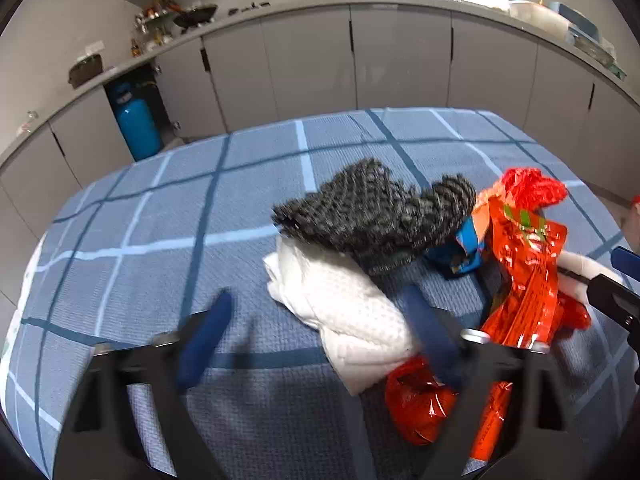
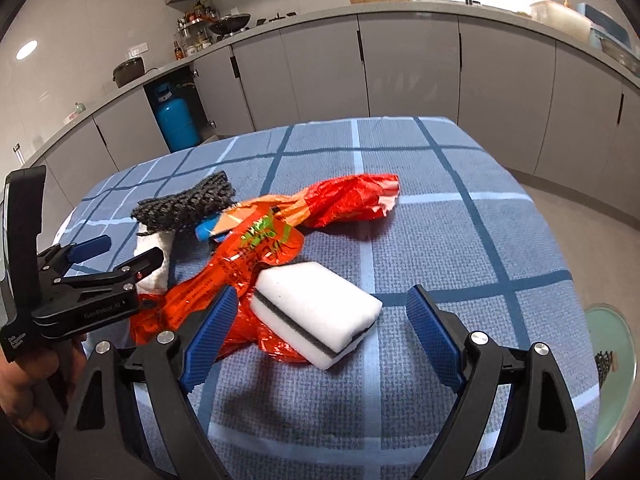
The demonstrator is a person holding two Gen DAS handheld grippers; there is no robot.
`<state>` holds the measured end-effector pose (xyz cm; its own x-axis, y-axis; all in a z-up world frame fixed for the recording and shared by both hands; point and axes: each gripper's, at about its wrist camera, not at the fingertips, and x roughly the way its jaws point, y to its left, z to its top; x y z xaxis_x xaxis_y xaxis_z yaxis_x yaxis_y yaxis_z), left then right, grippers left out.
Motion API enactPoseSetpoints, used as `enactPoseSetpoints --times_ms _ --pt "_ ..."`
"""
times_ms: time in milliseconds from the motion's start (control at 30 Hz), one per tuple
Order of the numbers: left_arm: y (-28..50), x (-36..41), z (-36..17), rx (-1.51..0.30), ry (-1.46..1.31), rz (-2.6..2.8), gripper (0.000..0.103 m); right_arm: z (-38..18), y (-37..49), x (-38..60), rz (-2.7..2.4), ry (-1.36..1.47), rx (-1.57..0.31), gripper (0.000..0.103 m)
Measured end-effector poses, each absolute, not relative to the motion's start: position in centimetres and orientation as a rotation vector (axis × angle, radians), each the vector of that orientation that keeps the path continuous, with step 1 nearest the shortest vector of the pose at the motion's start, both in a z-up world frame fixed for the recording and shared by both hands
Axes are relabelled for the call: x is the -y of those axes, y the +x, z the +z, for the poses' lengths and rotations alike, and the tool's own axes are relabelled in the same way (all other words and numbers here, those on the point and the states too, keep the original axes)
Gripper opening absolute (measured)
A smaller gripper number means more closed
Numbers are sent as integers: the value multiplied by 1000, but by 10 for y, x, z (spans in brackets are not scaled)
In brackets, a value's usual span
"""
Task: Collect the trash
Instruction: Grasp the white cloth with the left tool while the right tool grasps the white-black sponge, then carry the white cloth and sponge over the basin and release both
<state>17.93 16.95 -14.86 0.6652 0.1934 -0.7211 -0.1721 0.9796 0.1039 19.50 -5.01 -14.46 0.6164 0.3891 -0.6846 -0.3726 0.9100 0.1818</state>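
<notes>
A pile lies on the blue checked tablecloth (image 1: 168, 208): a dark knitted cloth (image 1: 372, 212), a white cloth (image 1: 344, 308), a red crinkled wrapper (image 1: 524, 256) and a small blue wrapper (image 1: 466, 252). My left gripper (image 1: 316, 340) is open, its right finger beside the white cloth. In the right wrist view the red wrapper (image 2: 256, 256) lies under a white sponge with a dark middle layer (image 2: 316, 312). My right gripper (image 2: 316, 332) is open around the sponge, just above it. The left gripper (image 2: 108, 256) shows at the left, over the white cloth (image 2: 154, 252).
Grey kitchen cabinets (image 1: 312, 60) run behind the table, with a blue gas cylinder (image 1: 136, 128) in an open bay. A green bin (image 2: 612, 352) with something dark inside stands on the floor right of the table. The tablecloth (image 2: 460, 240) stretches to the far right.
</notes>
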Motion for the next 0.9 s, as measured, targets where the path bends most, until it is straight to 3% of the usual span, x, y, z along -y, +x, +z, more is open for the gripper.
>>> enactPoseSetpoints --times_ms 167,267,467,900 --pt "179 -169 -155 -848 8 166 36 -152 199 49 455 28 -816 82" --pt "177 -169 -153 -846 6 152 22 -156 201 48 476 33 -838 66" --pt "167 -174 -143 -824 11 178 14 -150 193 53 478 27 -803 55" --pt "133 -183 -85 -700 20 264 13 -117 175 81 423 44 -685 54"
